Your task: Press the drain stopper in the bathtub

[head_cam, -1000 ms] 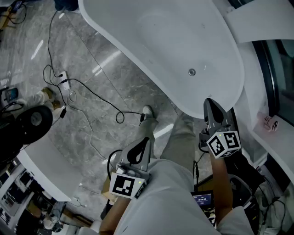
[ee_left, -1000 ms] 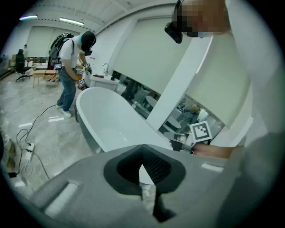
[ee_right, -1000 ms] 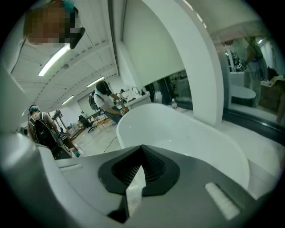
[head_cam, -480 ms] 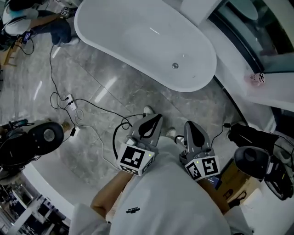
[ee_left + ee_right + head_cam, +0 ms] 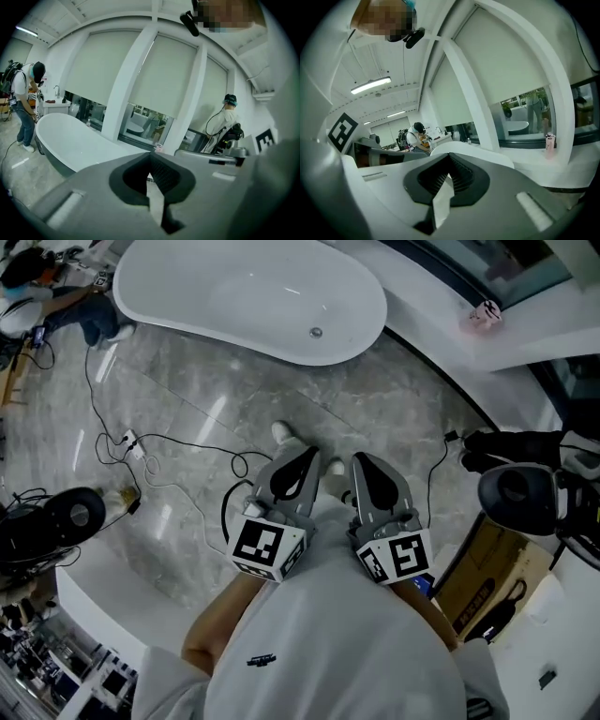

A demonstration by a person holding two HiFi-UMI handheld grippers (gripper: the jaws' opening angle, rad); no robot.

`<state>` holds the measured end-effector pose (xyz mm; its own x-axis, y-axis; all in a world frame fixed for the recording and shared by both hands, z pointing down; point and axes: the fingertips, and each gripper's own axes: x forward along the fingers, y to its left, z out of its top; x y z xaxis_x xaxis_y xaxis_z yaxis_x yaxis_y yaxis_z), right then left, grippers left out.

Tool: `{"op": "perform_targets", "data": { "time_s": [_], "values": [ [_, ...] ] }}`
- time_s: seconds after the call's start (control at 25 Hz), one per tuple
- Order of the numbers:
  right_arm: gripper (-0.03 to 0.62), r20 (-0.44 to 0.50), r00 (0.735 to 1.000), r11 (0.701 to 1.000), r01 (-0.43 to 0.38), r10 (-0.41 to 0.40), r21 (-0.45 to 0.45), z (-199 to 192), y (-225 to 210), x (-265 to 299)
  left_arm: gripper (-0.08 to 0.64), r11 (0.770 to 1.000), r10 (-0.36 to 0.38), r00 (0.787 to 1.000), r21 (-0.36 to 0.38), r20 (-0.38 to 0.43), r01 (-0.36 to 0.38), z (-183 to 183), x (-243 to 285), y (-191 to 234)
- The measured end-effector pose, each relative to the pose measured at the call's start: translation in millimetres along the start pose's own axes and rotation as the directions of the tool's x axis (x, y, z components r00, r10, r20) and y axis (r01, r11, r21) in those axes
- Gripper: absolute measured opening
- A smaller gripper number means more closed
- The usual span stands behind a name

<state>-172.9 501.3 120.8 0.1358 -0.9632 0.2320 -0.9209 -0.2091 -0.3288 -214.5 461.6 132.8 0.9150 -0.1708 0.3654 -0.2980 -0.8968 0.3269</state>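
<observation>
Compared with half a second before, both grippers have come back closer to the person's body and now stand side by side. The bathtub (image 5: 234,287) has shifted to the top of the head view, further from them. The left gripper (image 5: 302,460) has its two jaws pressed together with nothing between them; its own view shows the tips meeting. The right gripper (image 5: 362,463) is the same, with jaws together and empty.

The drain stopper (image 5: 316,332) is a small round metal piece on the white bottom of the bathtub, near the tub's right end. It lies well apart from both grippers, ahead of them, with the tub's rim and a stretch of grey marble floor (image 5: 394,399) between. Neither gripper touches the bathtub. A white power strip (image 5: 131,443) with black cables lies on the floor at the left. A pink container (image 5: 486,315) stands on the white ledge (image 5: 553,324) to the right of the tub.
</observation>
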Motion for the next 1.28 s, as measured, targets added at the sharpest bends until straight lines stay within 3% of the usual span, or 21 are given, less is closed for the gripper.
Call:
{"op": "perform_targets", "data": {
  "time_s": [0.2,0.32,0.6,0.8,0.96,1.28],
  "values": [
    [0.000,0.006,1.000,1.000,-0.015,0.015,0.022,-10,-12,-7,0.002,0.999,0.019,1.000,0.044,0.001,-0.019,-12,-8,-19],
    [0.000,-0.004,1.000,0.999,-0.021,0.021,0.027,-13,-18,-6,0.002,0.999,0.045,0.999,0.025,0.006,-0.045,-13,-6,-15],
    [0.002,-0.033,0.999,1.000,-0.016,0.017,0.014,-6,-54,32,0.002,1.000,0.011,1.000,0.008,-0.001,-0.011,-2,48,-3],
    [0.002,-0.071,0.997,1.000,-0.006,0.008,0.024,17,-83,107,0.003,1.000,0.000,1.000,-0.010,-0.007,0.000,40,106,47],
    [0.002,-0.103,0.994,1.000,-0.030,0.030,-0.001,41,-78,178,0.002,0.999,-0.012,1.000,-0.032,-0.008,0.012,78,133,99],
    [0.002,-0.153,0.985,0.997,-0.080,0.076,-0.019,70,-78,281,0.002,0.995,0.000,1.000,-0.099,-0.018,-0.002,113,175,184]
  ]
}}
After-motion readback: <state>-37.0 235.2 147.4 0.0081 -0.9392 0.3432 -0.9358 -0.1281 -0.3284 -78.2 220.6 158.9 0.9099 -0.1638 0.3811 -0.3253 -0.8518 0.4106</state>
